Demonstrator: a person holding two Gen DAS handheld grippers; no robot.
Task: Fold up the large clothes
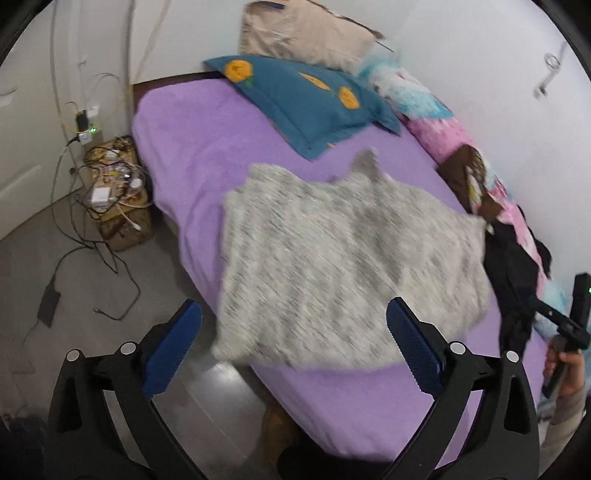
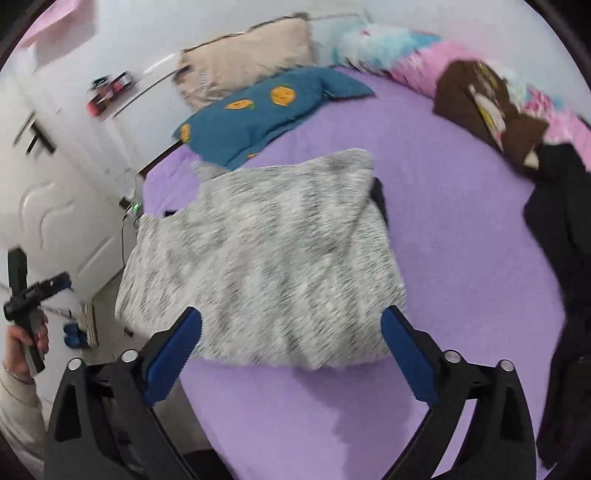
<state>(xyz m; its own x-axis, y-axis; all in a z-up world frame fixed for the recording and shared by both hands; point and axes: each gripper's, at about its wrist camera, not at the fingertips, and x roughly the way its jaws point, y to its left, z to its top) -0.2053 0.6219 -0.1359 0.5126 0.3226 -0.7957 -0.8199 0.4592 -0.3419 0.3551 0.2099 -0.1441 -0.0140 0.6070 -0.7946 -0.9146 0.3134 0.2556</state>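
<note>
A grey marled knit garment (image 1: 343, 258) lies folded into a rough rectangle on the purple bed (image 1: 207, 155), its near corner hanging past the bed's edge. In the right wrist view the same garment (image 2: 266, 266) lies in the middle of the purple sheet (image 2: 461, 236). My left gripper (image 1: 293, 317) hovers above the garment's near edge, open, its blue pads wide apart with nothing between them. My right gripper (image 2: 291, 325) stands open too, above the garment's near side and clear of it. Each view catches the other gripper held in a hand at its margin.
A teal pillow with orange prints (image 1: 306, 99) and a beige pillow (image 1: 306, 33) lie at the bed's head. A pink and blue blanket (image 1: 439, 122), a brown item (image 2: 487, 107) and dark clothes (image 2: 561, 236) line the wall side. Cables and chargers (image 1: 110, 184) clutter the floor beside the bed.
</note>
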